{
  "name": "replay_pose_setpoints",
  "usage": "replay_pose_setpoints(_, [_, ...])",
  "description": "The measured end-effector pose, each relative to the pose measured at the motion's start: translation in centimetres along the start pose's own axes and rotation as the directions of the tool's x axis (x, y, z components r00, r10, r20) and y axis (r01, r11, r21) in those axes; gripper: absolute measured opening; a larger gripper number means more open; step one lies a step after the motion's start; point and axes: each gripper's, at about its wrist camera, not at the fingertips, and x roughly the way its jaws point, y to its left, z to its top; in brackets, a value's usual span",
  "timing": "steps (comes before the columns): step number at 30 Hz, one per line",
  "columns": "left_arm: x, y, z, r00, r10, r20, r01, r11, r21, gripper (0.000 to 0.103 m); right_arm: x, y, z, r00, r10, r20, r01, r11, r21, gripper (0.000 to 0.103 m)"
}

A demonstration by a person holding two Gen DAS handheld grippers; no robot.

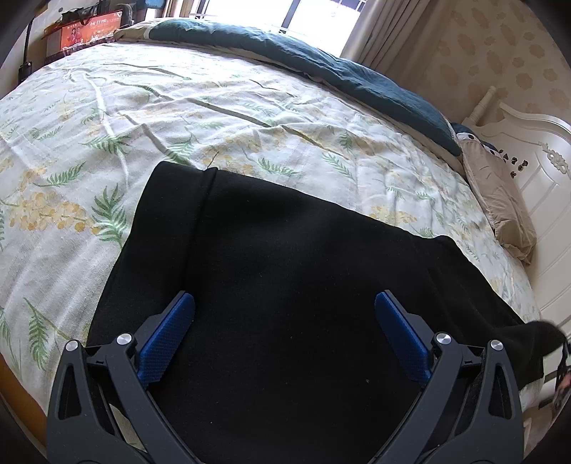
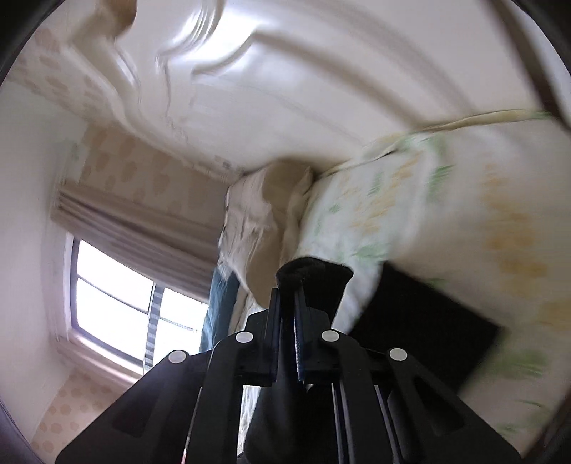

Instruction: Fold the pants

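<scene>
here the black knit pants (image 1: 285,285) lie spread flat on the bed, over the white quilt printed with green ferns and yellow blossoms (image 1: 107,150), and they fill the lower middle of my left wrist view. one straight folded edge of the pants runs across the quilt toward the headboard side, with a seam down the near left part. my left gripper (image 1: 284,332) hangs just above that black cloth with its blue-padded fingers (image 1: 167,339) spread wide, nothing between them.

at the pants' far right end a black corner lifts off the quilt, and that is where my right gripper (image 2: 287,285) sits: its jaws are pinched tight on a bunched tip of the black pants (image 2: 314,278), which sticks up past the fingertips. the right wrist view is tilted and blurred, so i cannot tell how much cloth is raised.

beyond the pants, across the quilt, a dark teal blanket (image 1: 321,60) lies along the far edge of the bed. to the right of the pants a beige pillow (image 1: 499,200) rests against the carved white headboard (image 1: 535,167). past the teal blanket stands a bright window with beige curtains (image 1: 371,25).
</scene>
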Motion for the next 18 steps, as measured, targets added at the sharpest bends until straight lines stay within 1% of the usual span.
replay_pose_setpoints(2, [0.0,0.0,0.1,1.0,0.001,-0.001,-0.001,1.0,0.0,0.1,-0.8,-2.1,-0.2,0.999,-0.043,0.0,0.043,0.998,0.039,0.007])
replay_pose_setpoints(3, [0.0,0.0,0.1,1.0,0.003,-0.001,-0.003,1.0,0.002,0.1,-0.9,-3.8,-0.4,0.997,-0.076,-0.015,0.077,0.995,0.069,0.007])
replay_pose_setpoints(5, [0.0,0.0,0.0,1.0,0.007,-0.003,-0.007,1.0,0.006,0.1,-0.5,-5.8,-0.9,0.993,-0.112,-0.034,0.115,0.988,0.103,0.007])
replay_pose_setpoints(8, [-0.1,0.0,0.1,1.0,0.011,-0.005,-0.011,1.0,0.011,0.1,0.1,-6.9,-1.4,0.991,-0.126,-0.037,0.129,0.985,0.113,0.007])
replay_pose_setpoints(11, [-0.1,-0.1,0.1,1.0,0.01,-0.004,-0.01,1.0,0.011,0.1,0.5,-7.5,-1.4,0.993,-0.11,-0.03,0.113,0.983,0.144,0.007])
replay_pose_setpoints(13, [-0.1,-0.1,0.1,1.0,0.013,-0.003,-0.013,1.0,0.014,0.1,0.6,-7.6,-1.5,0.996,-0.089,-0.027,0.093,0.982,0.166,0.01])
replay_pose_setpoints(15, [-0.1,-0.2,0.1,1.0,0.016,-0.002,-0.016,1.0,0.019,0.1,0.5,-7.6,-1.8,0.998,-0.054,-0.037,0.059,0.983,0.176,0.015])
replay_pose_setpoints(18, [-0.1,-0.4,0.1,1.0,0.025,0.002,-0.025,0.999,0.032,0.1,0.8,-7.1,-3.3,0.997,0.003,-0.08,0.011,0.985,0.171,0.028])
